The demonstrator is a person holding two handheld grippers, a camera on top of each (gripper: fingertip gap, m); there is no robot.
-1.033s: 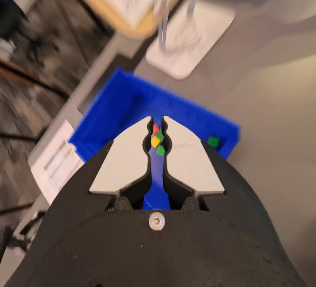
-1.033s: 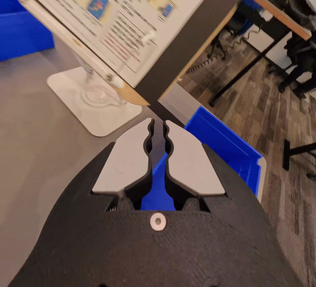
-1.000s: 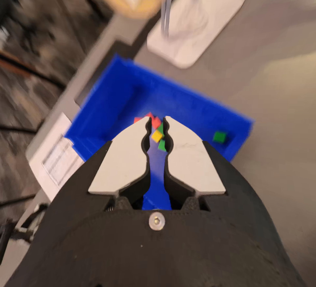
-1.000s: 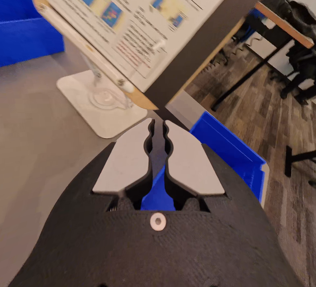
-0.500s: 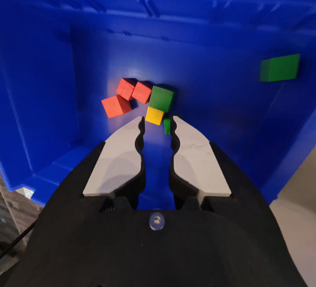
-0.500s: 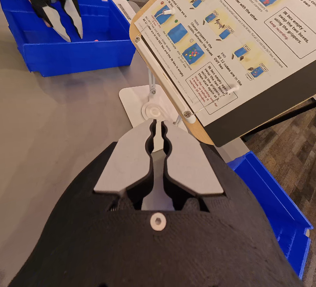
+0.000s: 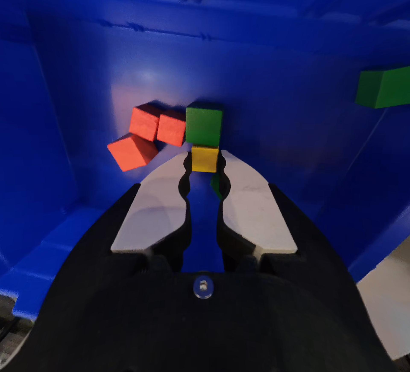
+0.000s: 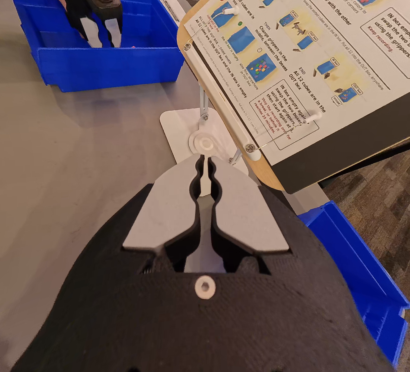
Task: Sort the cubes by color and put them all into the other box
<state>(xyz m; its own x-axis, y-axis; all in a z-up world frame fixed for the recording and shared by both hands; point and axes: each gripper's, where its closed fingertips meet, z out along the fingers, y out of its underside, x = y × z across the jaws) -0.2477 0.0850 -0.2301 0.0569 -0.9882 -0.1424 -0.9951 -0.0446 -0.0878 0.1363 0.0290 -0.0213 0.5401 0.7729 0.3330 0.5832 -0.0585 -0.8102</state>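
Yellow cube (image 7: 204, 160) now between left tongs (image 7: 204, 154)

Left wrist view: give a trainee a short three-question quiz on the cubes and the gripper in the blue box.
1. True or false: the left gripper has its fingertips on either side of the yellow cube.
2. How many red cubes lie in the blue box? A) one B) three C) five
3. Fill in: the cube that touches the far side of the yellow cube is ____.

Key
1. True; whether the tips already press it cannot be told.
2. B; they lie clustered left of the yellow cube.
3. Green. Another green cube lies apart at the right, and a third peeks out behind the right finger.
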